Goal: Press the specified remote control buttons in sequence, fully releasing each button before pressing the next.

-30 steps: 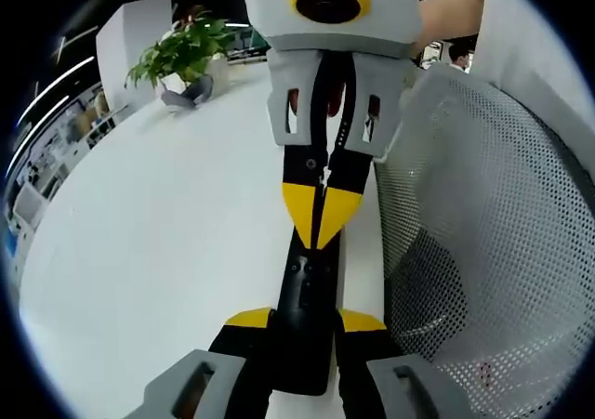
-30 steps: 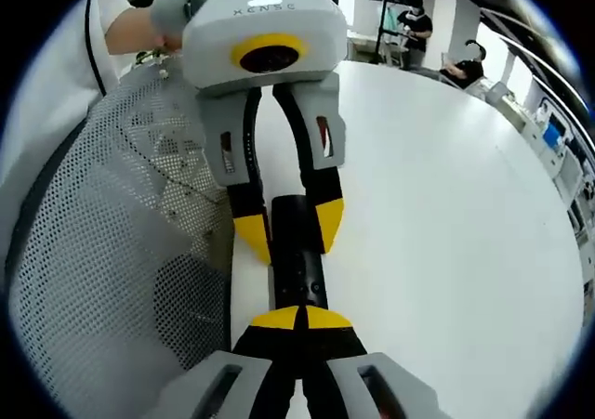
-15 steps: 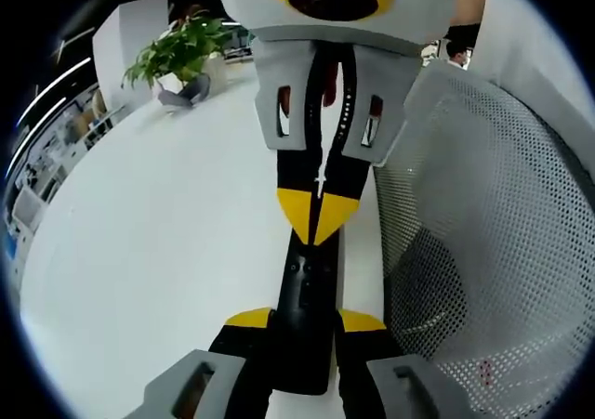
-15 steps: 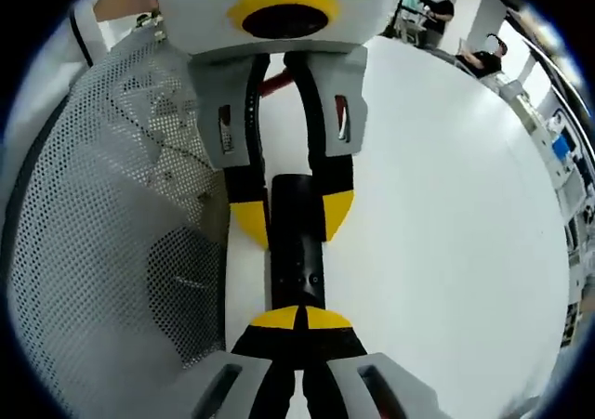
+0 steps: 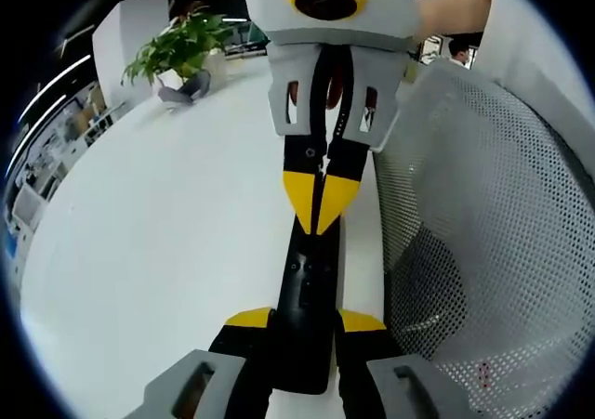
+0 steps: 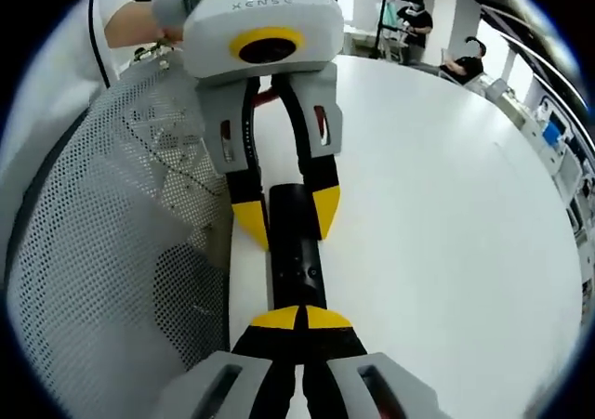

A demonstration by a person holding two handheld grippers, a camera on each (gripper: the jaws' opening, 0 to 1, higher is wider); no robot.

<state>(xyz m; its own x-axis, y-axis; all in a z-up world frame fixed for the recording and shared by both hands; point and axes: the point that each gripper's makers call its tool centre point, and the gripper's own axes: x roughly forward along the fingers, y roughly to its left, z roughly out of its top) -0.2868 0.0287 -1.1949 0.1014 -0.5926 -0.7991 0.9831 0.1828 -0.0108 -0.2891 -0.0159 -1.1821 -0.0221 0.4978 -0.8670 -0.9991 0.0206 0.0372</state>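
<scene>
A slim black remote control (image 5: 311, 280) lies lengthwise over the white table (image 5: 158, 233). My left gripper (image 5: 305, 320) is shut on its near end, one yellow tip on each side edge. My right gripper (image 5: 321, 205) comes in from the top of the left gripper view, shut, its joined yellow tips pointing down onto the remote's far part. In the right gripper view, my right gripper (image 6: 299, 319) sits shut over the remote control (image 6: 296, 261). The left gripper (image 6: 286, 216) clamps the other end there. Whether the tips touch a button I cannot tell.
A white mesh chair back (image 5: 483, 252) stands close beside the remote, also seen as the chair back (image 6: 102, 252). A potted plant (image 5: 181, 57) stands at the table's far edge. A person's arm (image 5: 456, 10) holds the right gripper. People sit far off (image 6: 409, 19).
Half a second ago the two grippers were tipped closer together; they have drawn back to about where they were a second ago. The remote stays clamped and has not shifted.
</scene>
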